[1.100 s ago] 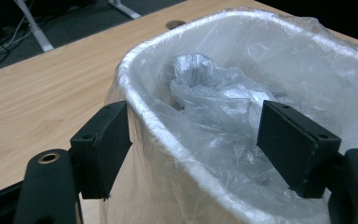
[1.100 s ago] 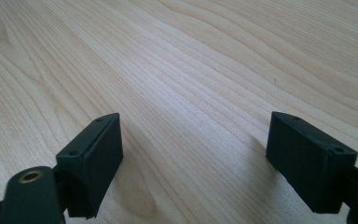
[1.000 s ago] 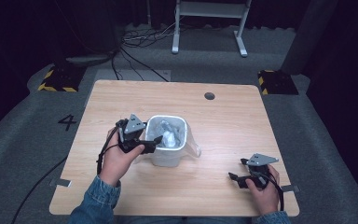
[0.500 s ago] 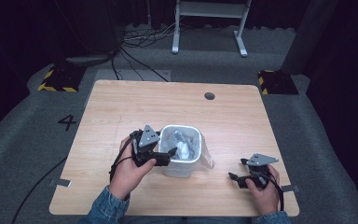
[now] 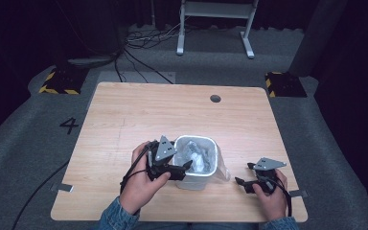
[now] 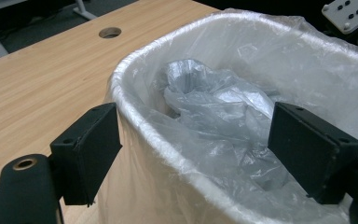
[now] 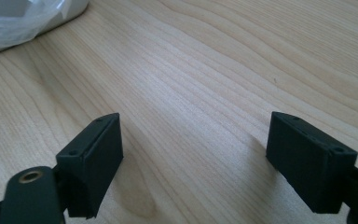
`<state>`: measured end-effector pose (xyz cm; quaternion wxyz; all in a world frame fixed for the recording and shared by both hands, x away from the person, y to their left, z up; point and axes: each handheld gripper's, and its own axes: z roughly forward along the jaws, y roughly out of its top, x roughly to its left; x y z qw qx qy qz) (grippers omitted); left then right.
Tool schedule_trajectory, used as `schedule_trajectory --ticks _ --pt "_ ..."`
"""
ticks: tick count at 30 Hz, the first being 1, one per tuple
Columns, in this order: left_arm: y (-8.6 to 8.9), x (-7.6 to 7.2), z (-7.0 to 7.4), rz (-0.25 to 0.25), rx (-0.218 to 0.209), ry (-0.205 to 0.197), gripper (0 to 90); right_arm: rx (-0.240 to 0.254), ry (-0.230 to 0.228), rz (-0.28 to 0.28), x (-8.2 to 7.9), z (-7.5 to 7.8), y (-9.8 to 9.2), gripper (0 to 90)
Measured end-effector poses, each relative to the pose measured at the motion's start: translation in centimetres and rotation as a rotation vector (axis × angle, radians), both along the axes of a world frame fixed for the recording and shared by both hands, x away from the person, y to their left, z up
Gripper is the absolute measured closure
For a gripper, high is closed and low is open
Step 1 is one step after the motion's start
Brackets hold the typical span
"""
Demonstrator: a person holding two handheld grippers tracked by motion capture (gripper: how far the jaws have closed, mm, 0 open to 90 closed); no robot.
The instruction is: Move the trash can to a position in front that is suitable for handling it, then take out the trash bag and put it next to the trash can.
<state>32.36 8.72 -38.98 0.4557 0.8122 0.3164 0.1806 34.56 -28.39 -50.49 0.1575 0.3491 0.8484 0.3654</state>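
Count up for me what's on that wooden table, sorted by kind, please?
White bins: 1
Clear plastic liner bags in the bin: 1
Handheld black tools: 2, left tool and right tool
Total: 4

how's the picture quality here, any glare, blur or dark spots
High view: table evenly lit, surroundings near black. Left gripper view: plastic liner glares along the bin's rim, near jaws soft. Right gripper view: sharp wood grain, faint jaw shadows.
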Motion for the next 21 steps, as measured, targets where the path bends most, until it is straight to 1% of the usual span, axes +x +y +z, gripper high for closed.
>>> schedule_trajectory --ticks 2,5,6,7,8,9,11,15,17,18,19,21 --pt "0.4 -0.1 0.3 -0.013 -0.005 -0.020 16.5 0.000 0.000 0.000 0.0 0.0 0.0 18.2" --pt "1.4 -0.3 1.1 -0.016 -0.031 -0.054 15.8 0.000 0.000 0.000 0.0 0.0 0.0 18.2" --pt "1.7 -0.4 1.3 -0.014 -0.038 -0.061 15.6 0.000 0.000 0.000 0.0 0.0 0.0 18.2" --pt "1.7 -0.4 1.3 -0.014 -0.038 -0.061 15.6 0.000 0.000 0.000 0.0 0.0 0.0 18.2" --pt "2.5 -0.6 1.7 -0.011 -0.036 -0.071 15.6 0.000 -0.001 0.000 0.0 0.0 0.0 18.2" --pt "2.8 -0.8 1.8 -0.005 -0.034 -0.073 15.6 0.000 -0.001 0.000 0.0 0.0 0.0 18.2" --pt "3.4 -0.9 1.9 0.004 -0.012 -0.082 15.6 -0.001 -0.001 0.000 0.0 0.0 0.0 18.2" --pt "4.4 -1.3 1.7 0.017 0.007 -0.077 15.6 0.000 -0.001 0.000 0.0 0.0 0.0 18.2" --pt "4.7 -1.4 1.5 0.018 0.002 -0.079 16.0 -0.001 -0.001 0.000 0.0 0.0 0.0 18.2" --pt "5.2 -1.7 1.3 0.021 0.021 -0.076 15.9 0.000 0.000 0.000 0.0 0.0 0.0 18.2" --pt "5.5 -1.8 1.3 0.021 0.033 -0.081 16.0 0.000 0.000 0.000 0.0 0.0 0.0 18.2" --pt "6.1 -2.3 1.3 0.028 0.029 -0.092 16.0 -0.001 -0.001 0.000 0.0 0.0 0.0 18.2"
